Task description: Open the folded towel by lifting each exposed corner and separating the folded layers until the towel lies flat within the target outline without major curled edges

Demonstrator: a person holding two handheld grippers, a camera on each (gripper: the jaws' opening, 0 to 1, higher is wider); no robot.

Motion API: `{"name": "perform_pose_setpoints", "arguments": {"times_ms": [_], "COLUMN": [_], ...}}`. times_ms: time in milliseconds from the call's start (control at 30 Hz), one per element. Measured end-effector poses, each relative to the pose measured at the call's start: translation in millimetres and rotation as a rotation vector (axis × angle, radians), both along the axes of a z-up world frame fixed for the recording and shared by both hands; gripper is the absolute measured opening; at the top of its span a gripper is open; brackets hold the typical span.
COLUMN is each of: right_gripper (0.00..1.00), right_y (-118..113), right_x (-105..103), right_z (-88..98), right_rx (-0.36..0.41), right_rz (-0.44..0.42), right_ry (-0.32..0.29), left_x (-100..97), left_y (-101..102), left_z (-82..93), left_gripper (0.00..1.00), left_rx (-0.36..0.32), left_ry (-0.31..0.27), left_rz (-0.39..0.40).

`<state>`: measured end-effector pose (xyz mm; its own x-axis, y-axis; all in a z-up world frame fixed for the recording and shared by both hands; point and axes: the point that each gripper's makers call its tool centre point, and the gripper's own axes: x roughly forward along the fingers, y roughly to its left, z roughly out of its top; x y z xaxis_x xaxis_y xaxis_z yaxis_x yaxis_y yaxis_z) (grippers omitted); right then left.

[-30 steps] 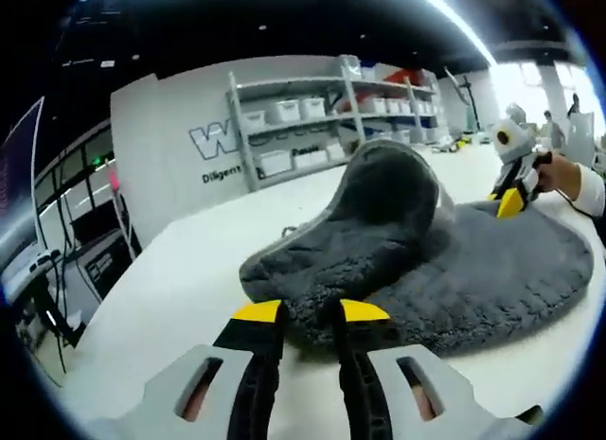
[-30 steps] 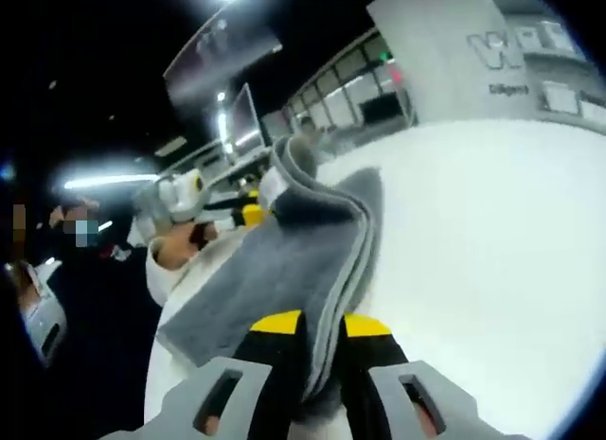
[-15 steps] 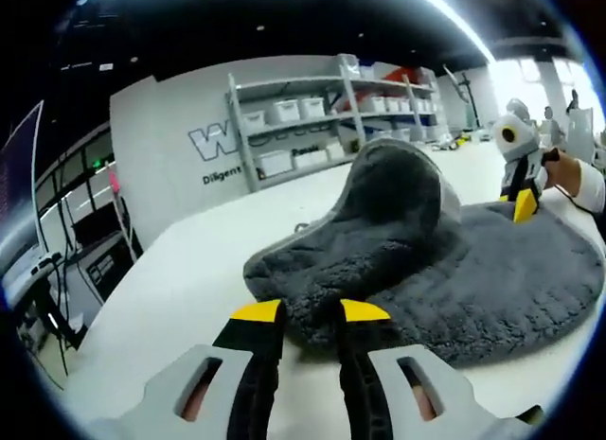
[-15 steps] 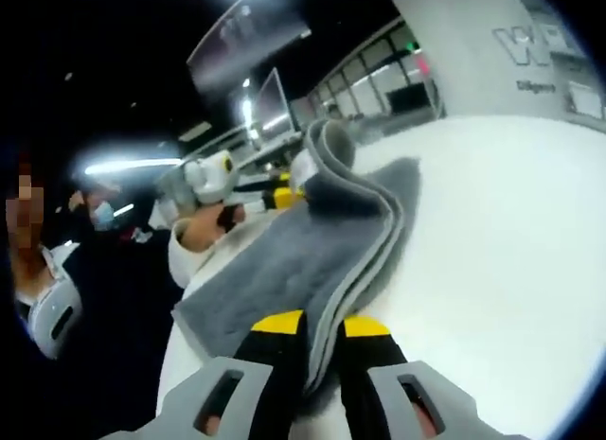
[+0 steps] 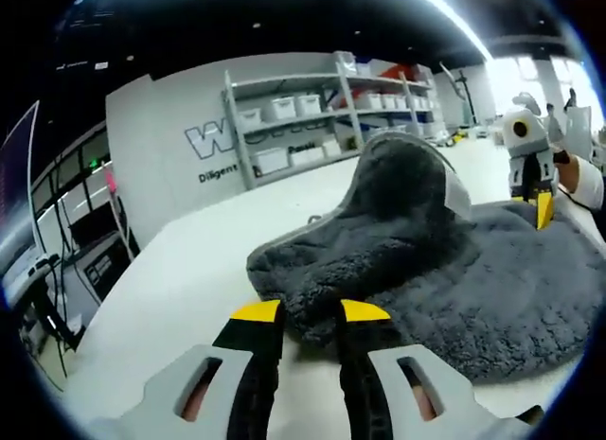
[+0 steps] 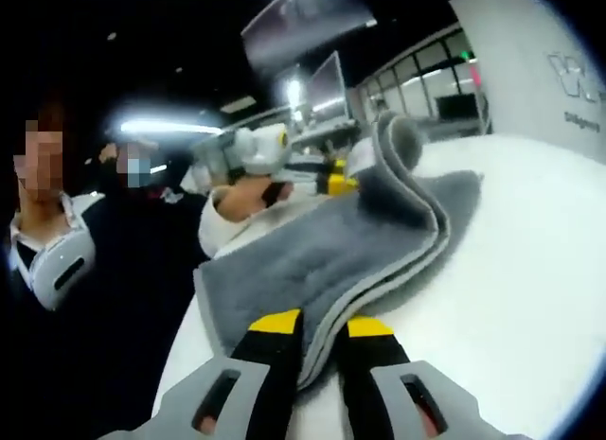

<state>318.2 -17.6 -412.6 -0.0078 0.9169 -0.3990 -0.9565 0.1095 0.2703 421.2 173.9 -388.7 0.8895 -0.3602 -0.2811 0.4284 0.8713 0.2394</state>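
Lying on the white table [image 5: 180, 270], the dark grey towel [image 5: 445, 270] spreads flat toward the right of the left gripper view, while a folded flap rises in a hump at its middle, pale underside showing along the raised edge. The left tool [image 5: 311, 313] has its yellow-tipped jaws pressed onto the towel's near edge, pinching the plush fold; the pinched bit itself is hidden between the jaws. The right tool [image 5: 542, 209] appears at the far right of that view, held by a hand [image 5: 570, 171] in a white sleeve, its tip down at the towel's far edge, too small to make out the grip there. In the right gripper view, the right tool [image 6: 314, 324] pinches the towel's layered hem between its jaws, and the left tool [image 6: 333, 183] sits at the far corner, partly hidden behind the raised fold. Shelves [image 5: 312, 118] with bins stand against the wall.
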Motion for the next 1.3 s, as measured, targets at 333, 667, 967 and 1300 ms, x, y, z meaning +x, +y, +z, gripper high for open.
{"name": "perform_pose_setpoints", "arguments": {"times_ms": [333, 667, 967, 1300], "right_gripper": [0.15, 0.25, 0.27, 0.26], "right_y": [-6, -16, -20, -15], "right_x": [19, 50, 70, 71], "right_z": [8.8, 22.1, 26.8, 19.3], "right_rx": [0.027, 0.050, 0.064, 0.048], "right_rz": [0.029, -0.070, -0.173, -0.207], "right_ry": [-0.195, -0.336, -0.356, -0.344], "left_x": [-0.8, -1.6, -3.0, -30.3], "left_y": [2, -9, -11, -21], "left_z": [2.1, 2.5, 5.9, -6.2], "left_gripper": [0.24, 0.31, 0.31, 0.29], "left_rx": [0.010, -0.181, -0.184, -0.115], "left_ry": [-0.014, 0.054, 0.089, 0.211], "left_rz": [0.002, -0.081, -0.130, -0.257]}}
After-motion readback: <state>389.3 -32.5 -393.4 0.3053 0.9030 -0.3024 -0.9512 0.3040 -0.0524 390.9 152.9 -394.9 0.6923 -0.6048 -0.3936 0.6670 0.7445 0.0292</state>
